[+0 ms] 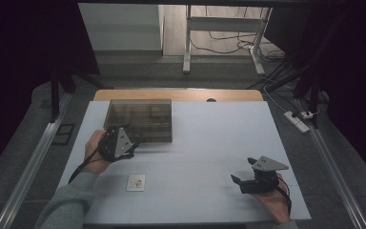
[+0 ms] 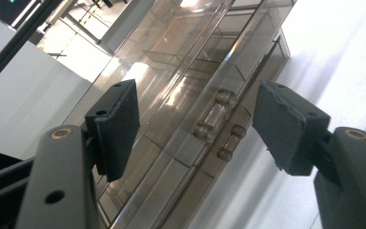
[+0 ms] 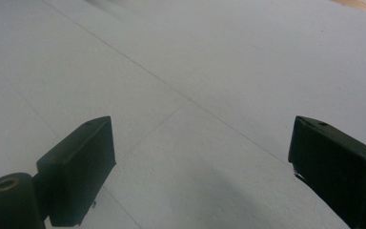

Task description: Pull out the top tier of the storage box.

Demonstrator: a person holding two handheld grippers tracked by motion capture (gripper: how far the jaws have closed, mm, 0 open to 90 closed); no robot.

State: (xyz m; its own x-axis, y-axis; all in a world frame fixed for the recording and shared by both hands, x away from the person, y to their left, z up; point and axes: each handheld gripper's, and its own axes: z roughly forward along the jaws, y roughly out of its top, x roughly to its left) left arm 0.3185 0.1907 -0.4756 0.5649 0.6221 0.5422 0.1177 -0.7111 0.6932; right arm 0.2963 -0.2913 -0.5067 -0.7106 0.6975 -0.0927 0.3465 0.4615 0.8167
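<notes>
A smoky clear plastic compartment box (image 1: 140, 119) lies closed at the back left of the white table (image 1: 209, 143). My left gripper (image 1: 131, 137) is at the box's front left corner, jaws pointing at it. In the left gripper view the box (image 2: 181, 71) runs between the wide-apart pads of that gripper (image 2: 202, 126). Its clear latch knobs (image 2: 217, 121) sit in the gap, and neither pad touches them. My right gripper (image 1: 243, 171) rests low at the front right, open, with only bare table between the jaws of that gripper (image 3: 205, 162).
A small white card (image 1: 136, 182) with a tiny item on it lies near the front, left of centre. A wooden strip (image 1: 178, 94) borders the table's far edge. A power strip (image 1: 296, 119) lies on the floor at the right, and a metal rail (image 1: 33, 162) runs along the left.
</notes>
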